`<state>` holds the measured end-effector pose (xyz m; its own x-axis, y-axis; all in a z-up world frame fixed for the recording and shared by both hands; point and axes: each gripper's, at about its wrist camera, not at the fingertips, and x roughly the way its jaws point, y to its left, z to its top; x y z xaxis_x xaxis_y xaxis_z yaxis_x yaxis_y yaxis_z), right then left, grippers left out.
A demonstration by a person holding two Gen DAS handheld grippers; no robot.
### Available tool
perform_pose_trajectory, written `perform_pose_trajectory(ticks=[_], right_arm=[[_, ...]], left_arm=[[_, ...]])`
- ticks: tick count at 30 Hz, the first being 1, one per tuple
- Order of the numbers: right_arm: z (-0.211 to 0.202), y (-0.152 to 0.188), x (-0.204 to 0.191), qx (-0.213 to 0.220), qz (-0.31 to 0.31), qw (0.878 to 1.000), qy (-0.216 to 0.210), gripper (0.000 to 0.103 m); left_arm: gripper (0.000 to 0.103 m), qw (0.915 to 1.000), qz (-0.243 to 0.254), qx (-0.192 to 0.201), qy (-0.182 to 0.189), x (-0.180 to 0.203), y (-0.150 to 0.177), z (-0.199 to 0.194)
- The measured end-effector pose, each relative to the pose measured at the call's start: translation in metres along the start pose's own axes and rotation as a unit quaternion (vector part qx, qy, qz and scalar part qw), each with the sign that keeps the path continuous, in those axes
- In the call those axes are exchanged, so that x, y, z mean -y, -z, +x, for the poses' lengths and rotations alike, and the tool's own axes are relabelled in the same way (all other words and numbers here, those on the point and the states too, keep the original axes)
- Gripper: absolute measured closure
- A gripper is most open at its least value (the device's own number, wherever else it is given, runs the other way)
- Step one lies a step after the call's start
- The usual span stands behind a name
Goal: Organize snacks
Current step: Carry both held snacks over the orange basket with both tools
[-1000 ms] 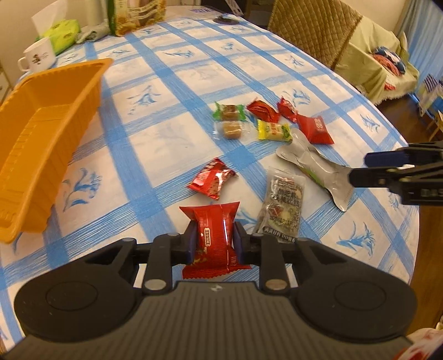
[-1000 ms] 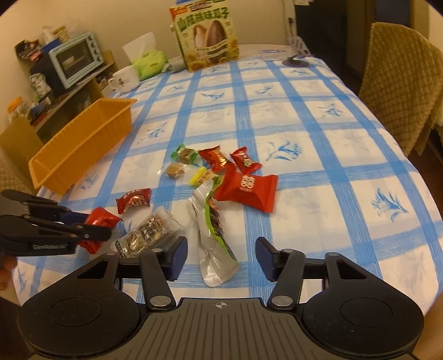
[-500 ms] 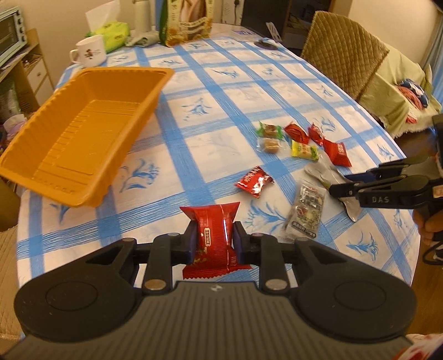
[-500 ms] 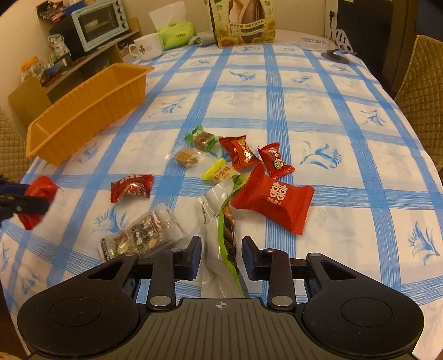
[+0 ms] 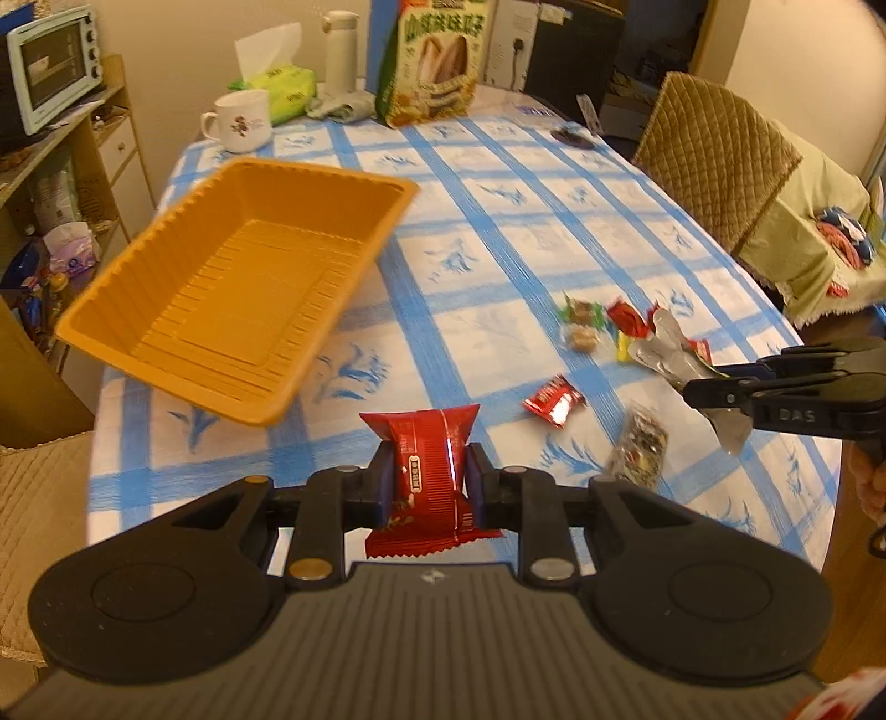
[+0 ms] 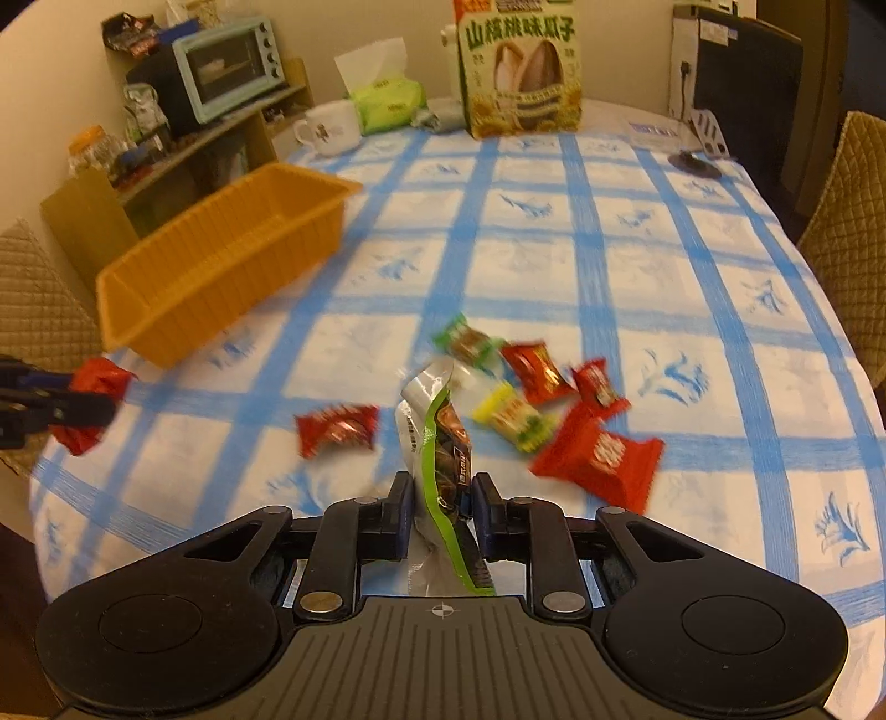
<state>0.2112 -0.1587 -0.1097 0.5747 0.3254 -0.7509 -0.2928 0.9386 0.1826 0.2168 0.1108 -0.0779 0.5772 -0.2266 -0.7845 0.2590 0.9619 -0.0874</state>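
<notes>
My left gripper [image 5: 429, 482] is shut on a red snack packet [image 5: 426, 459] and holds it above the table, near the front corner of the orange tray [image 5: 232, 288]. The tray is empty. My right gripper [image 6: 440, 512] is shut on a silver and green snack pouch [image 6: 437, 437] and has it lifted off the table; it also shows in the left wrist view [image 5: 714, 390]. Several small snacks lie on the blue checked cloth: a red packet [image 6: 338, 429], a yellow one [image 6: 512, 418], a large red one [image 6: 598, 457], a clear packet [image 5: 637, 446].
A mug [image 5: 241, 122], a tissue pack [image 5: 279, 91], a white flask [image 5: 340, 52] and a large seed bag [image 6: 520, 66] stand at the table's far end. A toaster oven [image 6: 230, 66] sits on a shelf at left. Quilted chairs [image 5: 714, 149] flank the table.
My right gripper has closed on the silver and green pouch and lifted it. My left gripper has swung left toward the orange tray with the red packet still in it.
</notes>
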Motion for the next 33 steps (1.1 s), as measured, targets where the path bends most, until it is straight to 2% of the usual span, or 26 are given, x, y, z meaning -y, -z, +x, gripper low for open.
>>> perform_pose_trajectory(ticks=[7, 16, 24, 33], right_arm=[[-0.003, -0.04, -0.053, 0.011, -0.003, 0.998, -0.061, 0.08], [0.039, -0.094, -0.135, 0.017, -0.019, 0.992, -0.124, 0.08], [0.091, -0.127, -0.176, 0.015, -0.001, 0.992, -0.126, 0.08], [0.141, -0.147, -0.179, -0.008, 0.056, 0.993, -0.107, 0.08]], left_arm=[[0.079, 0.9992, -0.016, 0.024, -0.028, -0.039, -0.02, -0.017], [0.079, 0.996, -0.031, 0.031, -0.078, -0.103, -0.05, -0.007], [0.079, 0.9952, -0.034, 0.022, -0.09, -0.144, -0.078, 0.027], [0.079, 0.9958, -0.036, -0.004, -0.084, -0.169, -0.098, 0.071]])
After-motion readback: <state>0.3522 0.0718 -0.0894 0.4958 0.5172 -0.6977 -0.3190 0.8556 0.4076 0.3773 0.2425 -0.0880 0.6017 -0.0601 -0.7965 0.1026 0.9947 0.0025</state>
